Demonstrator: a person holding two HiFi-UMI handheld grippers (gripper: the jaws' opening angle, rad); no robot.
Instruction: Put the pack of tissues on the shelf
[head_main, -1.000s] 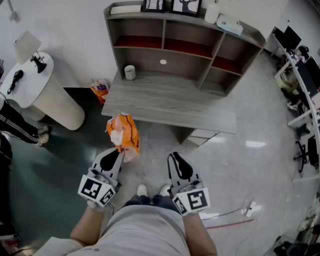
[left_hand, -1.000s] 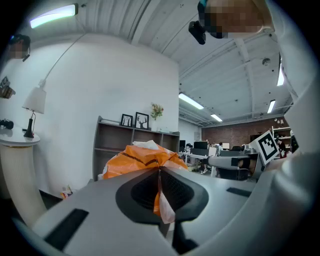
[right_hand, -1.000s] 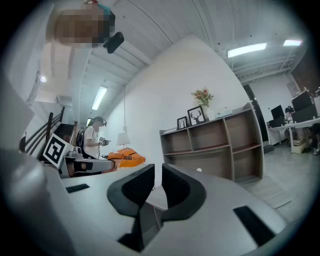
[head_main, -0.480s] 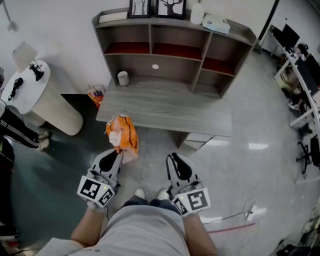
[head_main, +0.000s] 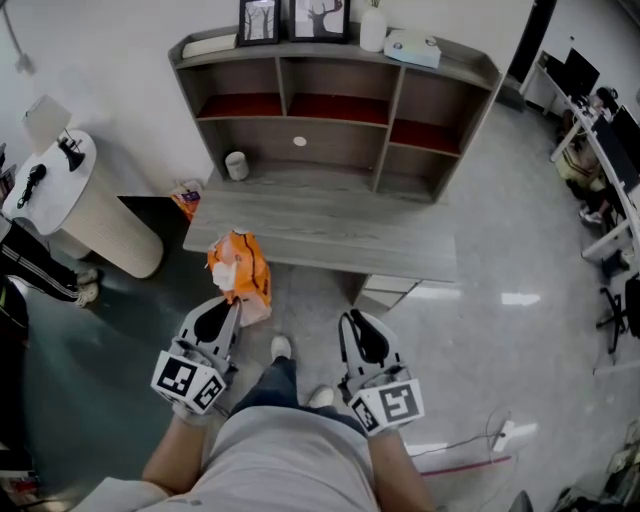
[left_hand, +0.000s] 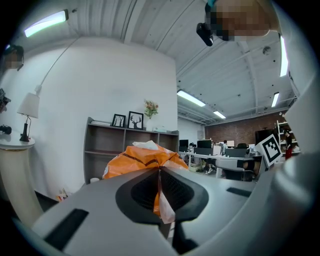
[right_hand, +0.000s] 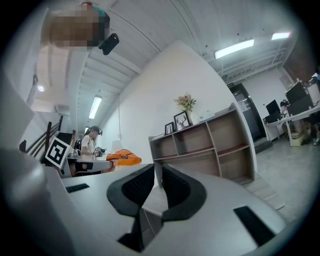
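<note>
Here: left tongs (head_main: 237, 306) pinch orange tissue pack (head_main: 240, 272); right tongs (head_main: 350, 320) closed, empty; desk (head_main: 330, 235) fronts shelf (head_main: 392, 125).

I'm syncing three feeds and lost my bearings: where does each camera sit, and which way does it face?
Head view: on the person's head, looking steeply down at the shelf; shows left claw, right claw, torso, feet.
Left gripper view: on the left claw, facing the shelf; jaws pinch the tissue pack.
Right gripper view: on the right claw, facing the shelf; jaws together, empty.
Shared: all three show shelf and tissue pack.
</note>
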